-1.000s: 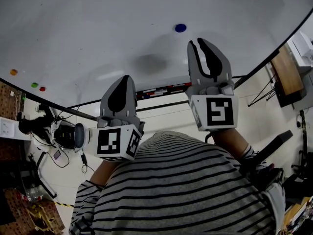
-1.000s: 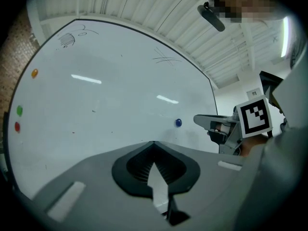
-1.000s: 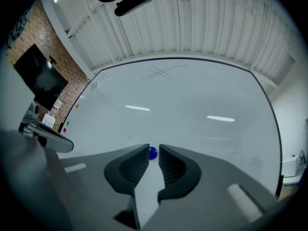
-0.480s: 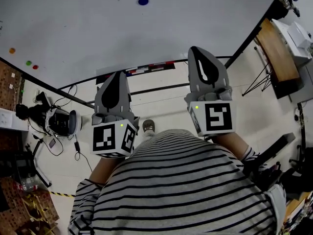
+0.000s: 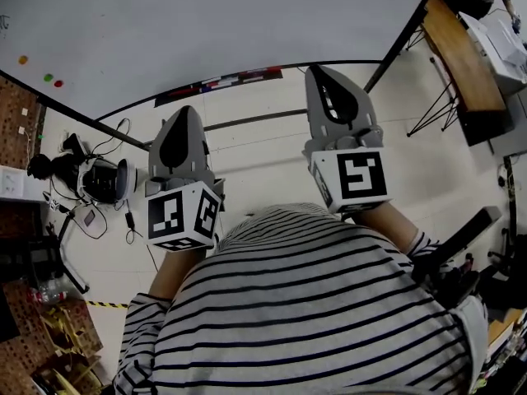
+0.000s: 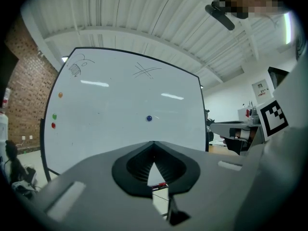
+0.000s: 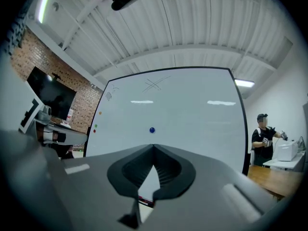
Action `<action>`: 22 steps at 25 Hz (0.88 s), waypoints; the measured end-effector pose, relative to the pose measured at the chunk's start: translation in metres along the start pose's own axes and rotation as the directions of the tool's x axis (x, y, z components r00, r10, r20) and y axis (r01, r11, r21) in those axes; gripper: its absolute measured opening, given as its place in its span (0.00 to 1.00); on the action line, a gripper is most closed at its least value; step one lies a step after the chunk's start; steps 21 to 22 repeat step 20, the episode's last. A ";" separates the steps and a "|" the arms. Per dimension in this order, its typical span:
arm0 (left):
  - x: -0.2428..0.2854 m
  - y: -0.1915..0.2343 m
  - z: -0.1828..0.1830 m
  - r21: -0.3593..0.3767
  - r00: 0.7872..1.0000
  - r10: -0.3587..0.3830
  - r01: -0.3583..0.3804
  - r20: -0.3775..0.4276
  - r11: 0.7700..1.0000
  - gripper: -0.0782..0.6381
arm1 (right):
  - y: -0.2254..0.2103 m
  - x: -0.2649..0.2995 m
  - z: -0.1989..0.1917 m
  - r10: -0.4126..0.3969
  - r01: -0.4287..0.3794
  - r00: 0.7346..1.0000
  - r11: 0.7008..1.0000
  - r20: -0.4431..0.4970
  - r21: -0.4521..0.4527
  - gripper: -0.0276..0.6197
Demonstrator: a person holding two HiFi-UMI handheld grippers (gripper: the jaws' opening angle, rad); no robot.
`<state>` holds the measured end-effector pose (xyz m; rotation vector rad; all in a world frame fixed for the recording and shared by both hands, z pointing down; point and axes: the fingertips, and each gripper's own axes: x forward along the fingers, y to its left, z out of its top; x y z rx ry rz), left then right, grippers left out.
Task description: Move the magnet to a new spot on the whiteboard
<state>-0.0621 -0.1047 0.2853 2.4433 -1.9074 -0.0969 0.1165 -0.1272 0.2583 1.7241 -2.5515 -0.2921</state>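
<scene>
The blue magnet [image 6: 149, 118] sticks to the middle of the whiteboard [image 5: 206, 23], well beyond both grippers, and also shows in the right gripper view as the blue magnet [image 7: 152, 130]. It lies past the top edge of the head view. My left gripper [image 5: 183, 113] is shut with nothing in it, its tips meeting at the left gripper [image 6: 154, 143]. My right gripper [image 5: 317, 71] is shut and empty too, seen from its own camera as the right gripper [image 7: 153, 147]. Both are held in the air in front of the board, away from its surface.
Orange [image 5: 22, 59], green [image 5: 48, 77] and red [image 5: 58, 83] magnets sit near the board's left edge. A marker tray [image 5: 222, 82] runs under the board. Gear and cables [image 5: 99, 179] lie on the floor at left. A wooden desk [image 5: 461, 48] and a person [image 7: 263, 138] are at right.
Both grippers have drawn back from the whiteboard, and the blue magnet has slid out of the top of the head view. The right jaws, slightly apart a second ago, have closed.
</scene>
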 end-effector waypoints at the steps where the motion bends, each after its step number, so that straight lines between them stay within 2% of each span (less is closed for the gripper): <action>1: -0.001 0.004 0.000 0.001 1.000 0.002 -0.002 0.002 1.000 0.13 | 0.006 0.002 0.001 0.006 -0.006 1.000 1.000 0.002 0.001 0.04; 6: -0.014 0.016 0.002 0.023 1.000 -0.025 0.025 0.008 0.999 0.13 | 0.038 0.005 0.001 0.015 -0.015 1.000 1.000 -0.006 0.023 0.04; 11: -0.033 0.028 -0.001 0.012 0.999 -0.051 0.051 -0.007 0.999 0.13 | 0.067 -0.003 0.008 0.014 -0.014 1.000 1.000 -0.015 0.014 0.04; 22: -0.064 0.027 -0.002 0.001 0.994 -0.108 0.108 -0.016 0.994 0.13 | 0.097 -0.022 0.013 -0.008 0.009 0.999 1.000 -0.035 0.028 0.04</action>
